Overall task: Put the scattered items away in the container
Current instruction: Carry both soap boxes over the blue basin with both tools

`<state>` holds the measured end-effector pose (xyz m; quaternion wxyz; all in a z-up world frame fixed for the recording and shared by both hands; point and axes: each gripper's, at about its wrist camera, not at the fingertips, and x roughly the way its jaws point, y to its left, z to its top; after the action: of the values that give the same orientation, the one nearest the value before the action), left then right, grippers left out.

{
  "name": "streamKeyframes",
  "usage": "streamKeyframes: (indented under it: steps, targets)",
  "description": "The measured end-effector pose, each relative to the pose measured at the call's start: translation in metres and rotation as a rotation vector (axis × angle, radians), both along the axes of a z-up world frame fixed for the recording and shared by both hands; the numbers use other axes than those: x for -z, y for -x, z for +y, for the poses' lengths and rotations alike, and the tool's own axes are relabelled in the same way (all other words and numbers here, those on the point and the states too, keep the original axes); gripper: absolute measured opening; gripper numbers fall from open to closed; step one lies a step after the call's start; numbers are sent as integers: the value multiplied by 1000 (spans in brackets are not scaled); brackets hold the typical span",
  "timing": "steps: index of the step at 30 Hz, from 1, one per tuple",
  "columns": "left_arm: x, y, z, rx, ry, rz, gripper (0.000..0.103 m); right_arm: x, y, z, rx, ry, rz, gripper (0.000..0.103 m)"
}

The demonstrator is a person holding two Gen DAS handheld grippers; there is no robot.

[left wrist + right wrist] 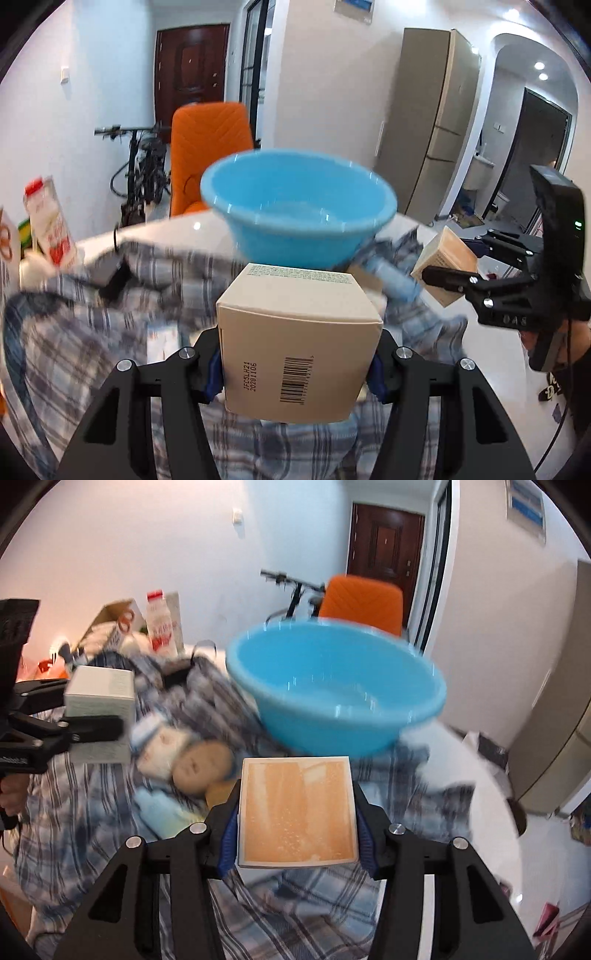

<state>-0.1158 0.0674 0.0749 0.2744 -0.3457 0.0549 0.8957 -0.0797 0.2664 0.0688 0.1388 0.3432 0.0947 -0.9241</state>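
On the left, our left gripper (297,373) is clamped on a beige carton (299,343) with a barcode on its near face, held clear above the checked cloth (92,354). In the right wrist view the same carton shows pale at the far left, between that gripper's fingers.

Between the two hands, on the cloth, lie a small baby doll (184,757) and a light blue packet (159,808), both blurred; we judge these are yet to be collected.

Further back and centre sits the blue basin (332,694), which we take to be the container. Its inside looks empty as far as we can see, so nothing appears tidied yet.

On the right, our right gripper (297,834) grips an orange-faced box (297,812), its blue pads pressing both sides, lifted off the cloth just short of the basin.

So we reckon the task is at an early stage: two boxes are picked up and neither dropped in, with the doll and packet left.
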Motion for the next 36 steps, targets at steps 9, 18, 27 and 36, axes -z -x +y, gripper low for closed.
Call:
streamKeyframes:
  steps: [9,18,27,36]
  targets:
    - [-33,34,32,-40,60,76,62,-30,36,-33,82,-80,62,50]
    - [-34,87,44,-24,9,-23,62,-34,80,-33,145,-121,16,50]
    - [-28,125,77,-12,112,-42,62,-24,123,-27,159,-142,-24,50]
    - [-9,159,97,-25,149,-105,62,-1,148,-18,204,-147,-80,50]
